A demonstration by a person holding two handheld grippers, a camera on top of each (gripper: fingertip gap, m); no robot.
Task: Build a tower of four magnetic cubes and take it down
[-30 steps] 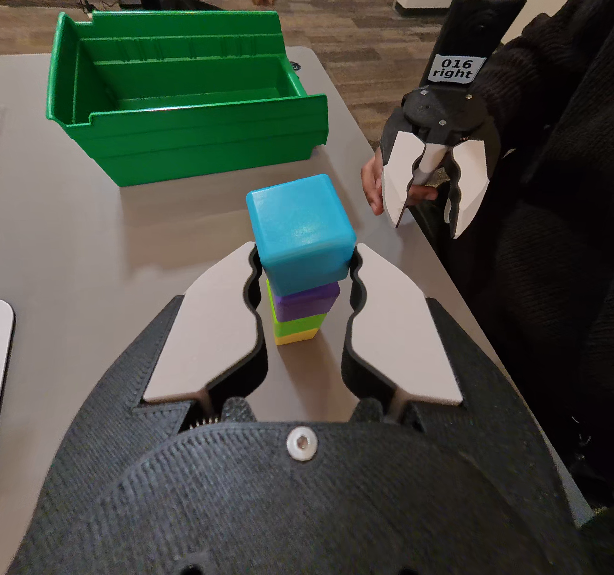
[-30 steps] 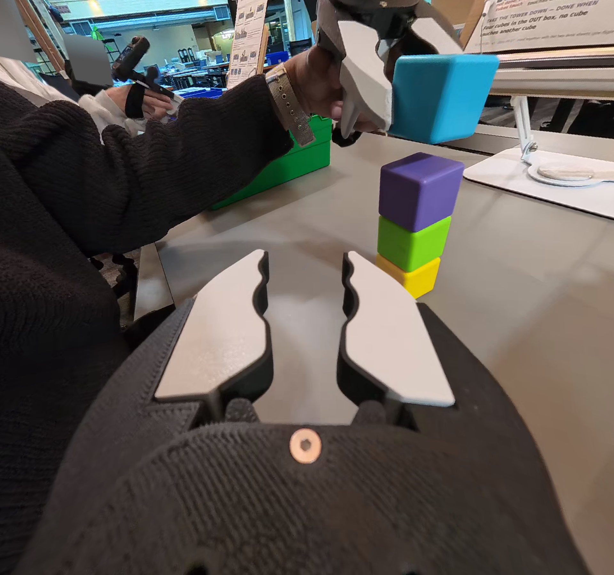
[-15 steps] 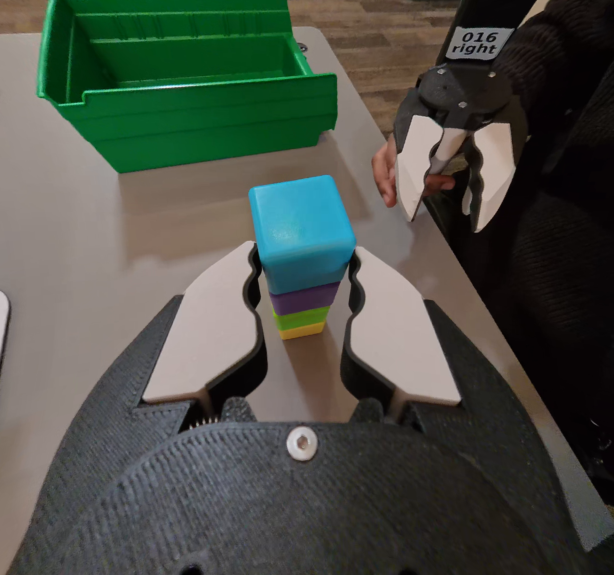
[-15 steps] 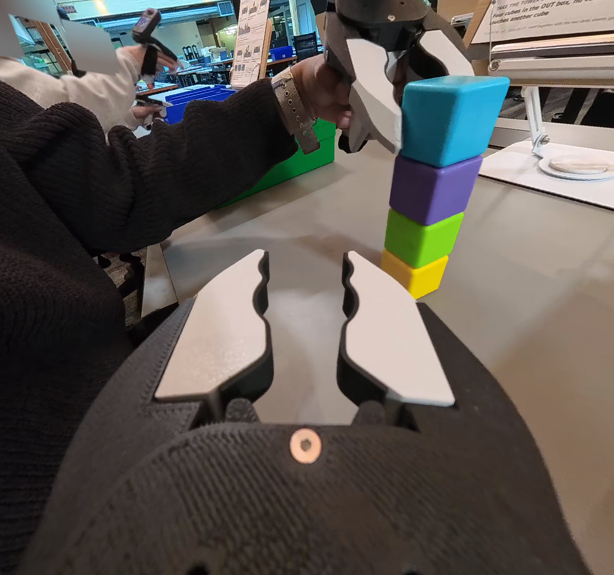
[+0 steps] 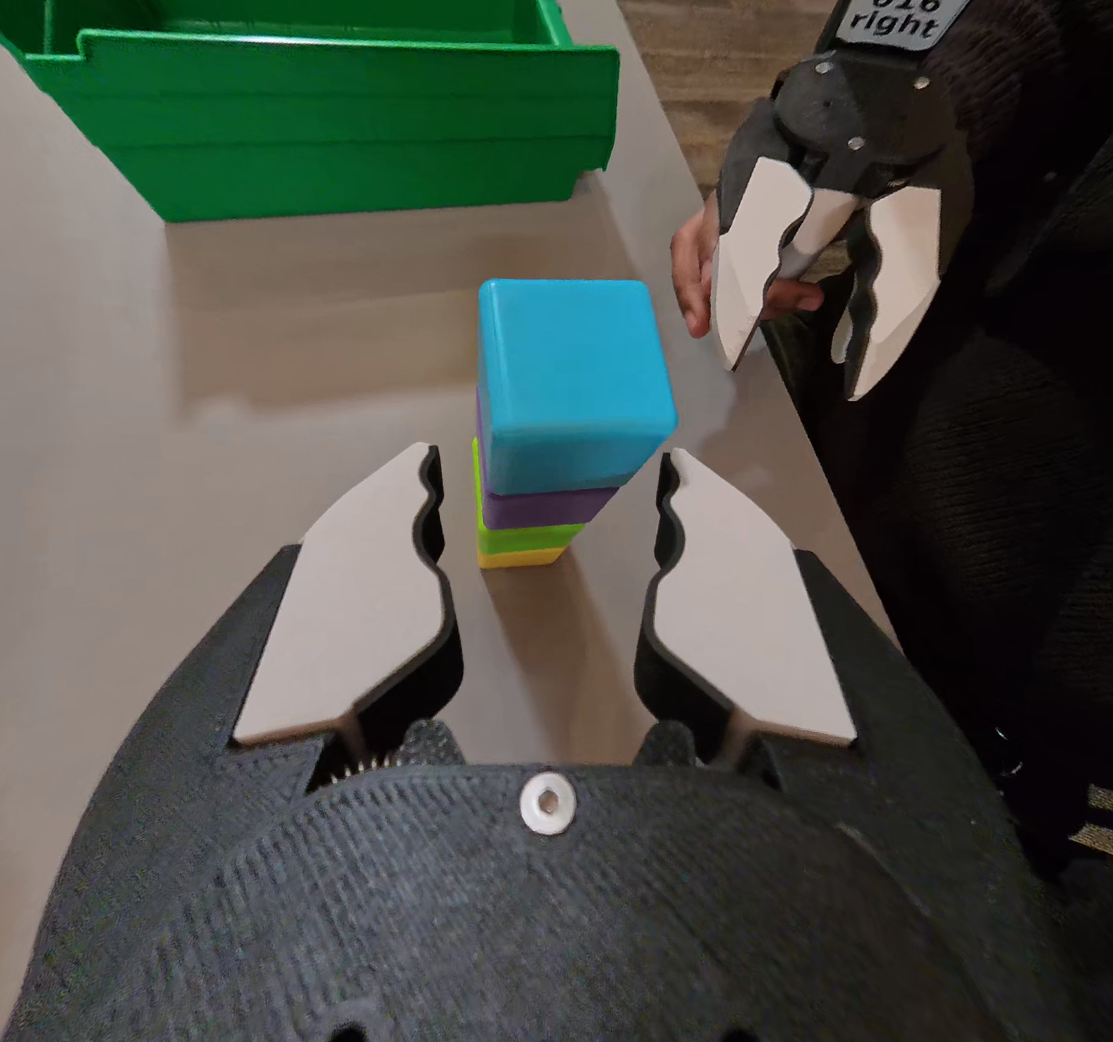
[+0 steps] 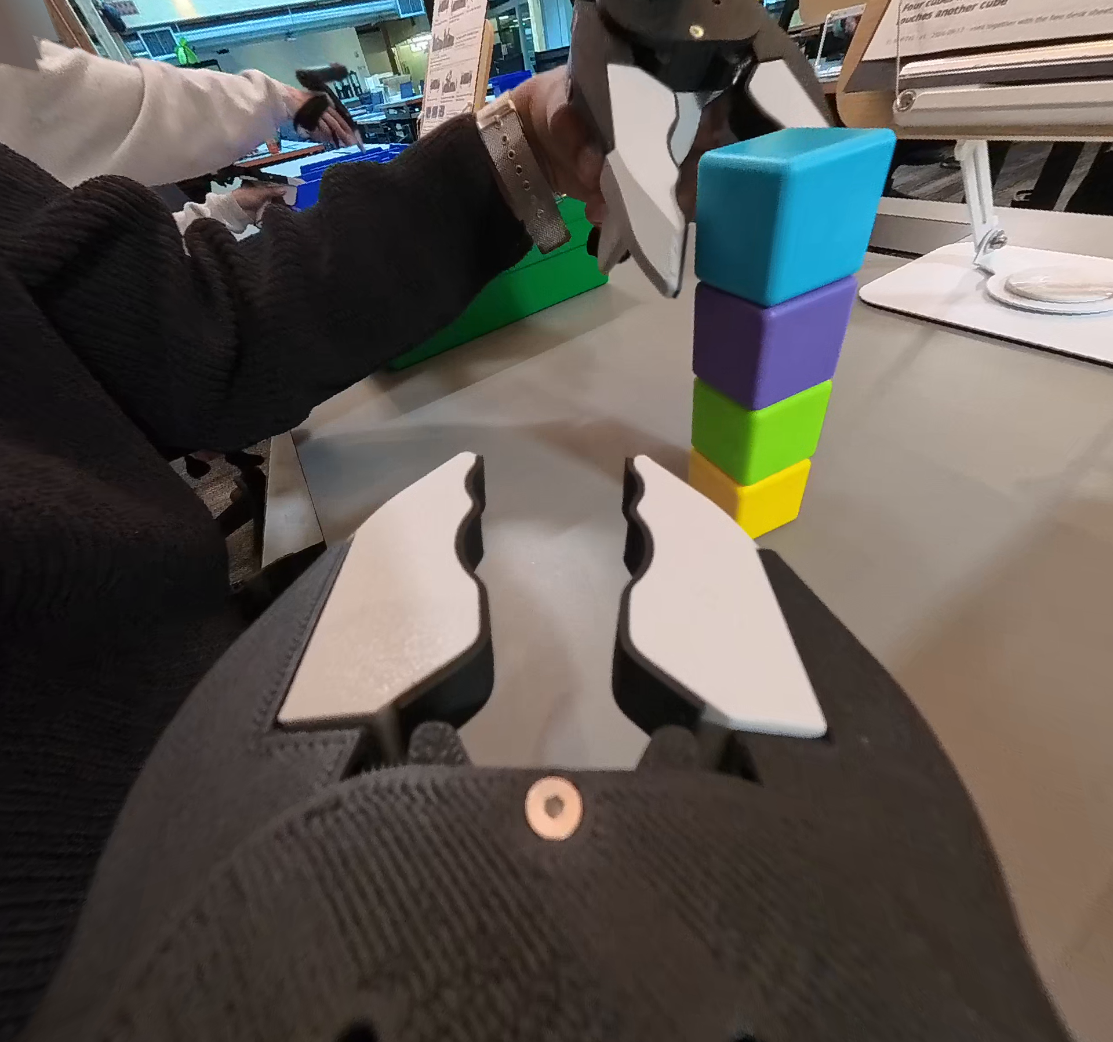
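Observation:
A tower of cubes stands on the grey table [image 5: 180, 411]: yellow [image 6: 759, 498] at the bottom, then green [image 6: 759, 432], then purple [image 6: 771, 345], with a blue cube [image 5: 575, 381] on top. My left gripper [image 5: 549, 456] is open and empty, with its fingertips on either side of the blue cube and clear of it. In the right wrist view one of its fingers [image 6: 644, 182] hangs just left of the blue cube [image 6: 789, 212]. My right gripper [image 6: 554, 462] is open and empty, low over the table just left of the yellow cube. It also shows in the left wrist view [image 5: 794, 381].
An empty green bin [image 5: 361, 128] sits on the table behind the tower. A white stand base [image 6: 994, 302] with a sign board is beyond the tower. The table's edge [image 5: 801, 441] runs close to the tower, with a person's dark sleeve [image 6: 301, 290] beside it. My left tips are roughly 5 cm from the blue cube [image 5: 575, 381].
The left gripper lowered the blue cube onto the purple cube, then opened and let it go. The right gripper has hardly moved.

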